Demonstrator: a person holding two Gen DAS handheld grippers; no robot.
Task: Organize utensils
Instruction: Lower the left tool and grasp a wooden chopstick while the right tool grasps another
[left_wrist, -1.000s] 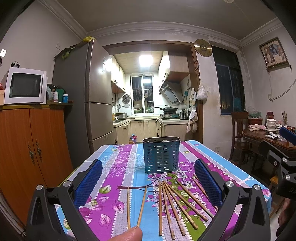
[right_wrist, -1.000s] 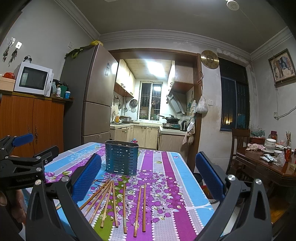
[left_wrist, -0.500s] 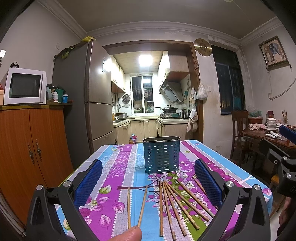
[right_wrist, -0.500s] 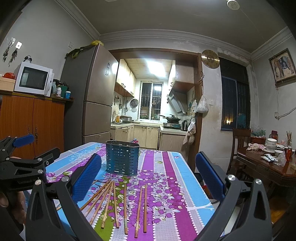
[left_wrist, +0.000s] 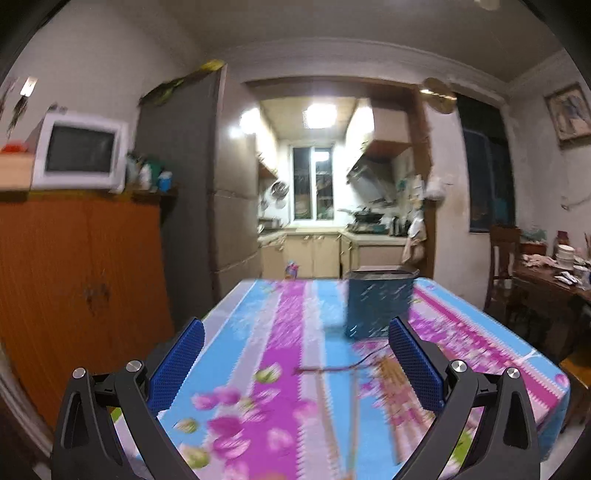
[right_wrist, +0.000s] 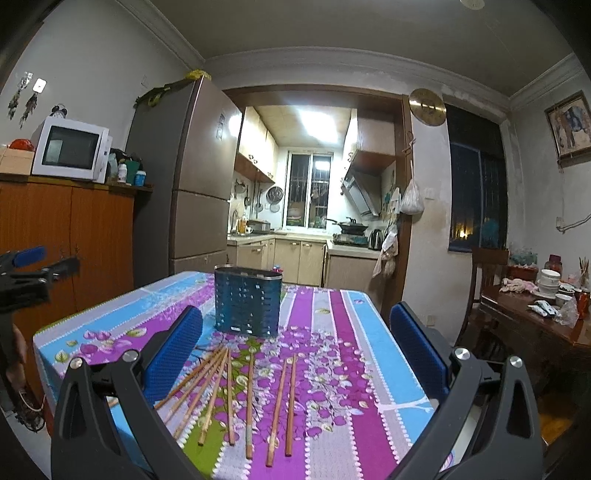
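Wooden chopsticks (right_wrist: 236, 391) are spread flat on the table (right_wrist: 369, 369) before the holder (right_wrist: 246, 302). Both grippers' fingers (right_wrist: 415, 341) are held wide, nothing gripped. Several sticks could be caught together, since they overlap.

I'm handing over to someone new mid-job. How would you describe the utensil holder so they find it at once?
Start at the dining table with the purple and blue floral tablecloth. Toward its far end, past the loose wooden chopsticks lying flat, stands the utensil holder. It is the only upright thing on the cloth: a dark blue oval metal caddy with perforated walls and an open top.
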